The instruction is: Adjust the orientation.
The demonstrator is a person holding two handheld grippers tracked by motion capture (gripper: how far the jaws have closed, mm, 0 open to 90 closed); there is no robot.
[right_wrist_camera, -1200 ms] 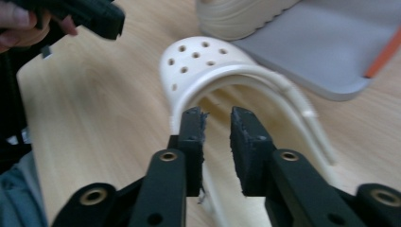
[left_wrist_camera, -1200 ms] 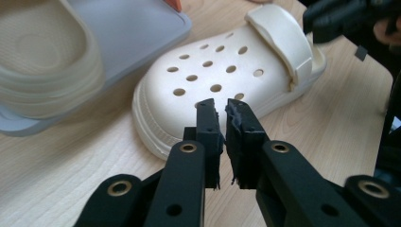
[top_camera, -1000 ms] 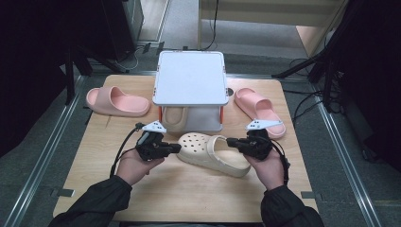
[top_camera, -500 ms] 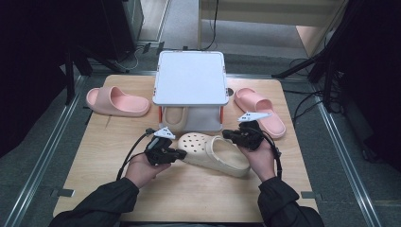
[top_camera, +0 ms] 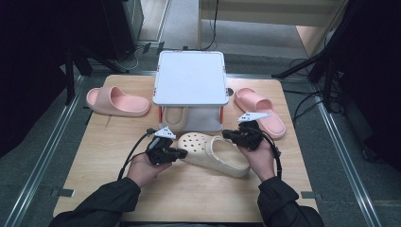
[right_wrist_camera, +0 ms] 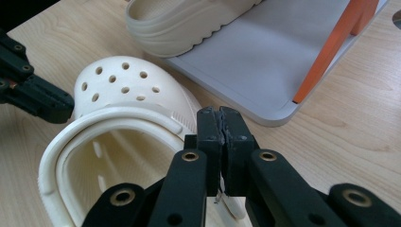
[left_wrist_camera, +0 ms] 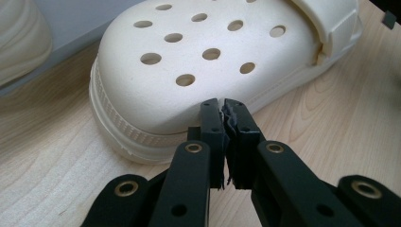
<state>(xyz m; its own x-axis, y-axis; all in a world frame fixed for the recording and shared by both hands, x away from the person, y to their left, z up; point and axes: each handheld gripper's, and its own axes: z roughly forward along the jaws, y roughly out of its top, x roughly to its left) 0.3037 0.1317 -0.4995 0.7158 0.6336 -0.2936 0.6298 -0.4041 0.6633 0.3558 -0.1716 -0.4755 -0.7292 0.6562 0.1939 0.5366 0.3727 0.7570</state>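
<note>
A cream clog with holes lies on its sole in the middle of the wooden table, toe to the left. My left gripper is shut and empty, its tips right at the clog's toe. My right gripper is also shut; its jaws have just closed the last bit with nothing between them. Its tips sit against the outer side of the clog, near the heel opening. The left gripper's jaw tips show at that view's left edge.
A white two-level rack stands behind the clog, with a second cream clog on its lower grey shelf. One pink slipper lies at the back left and another at the back right.
The right hand has moved left and away from the person, from beside the clog's heel to its far side. The left hand has barely moved.
</note>
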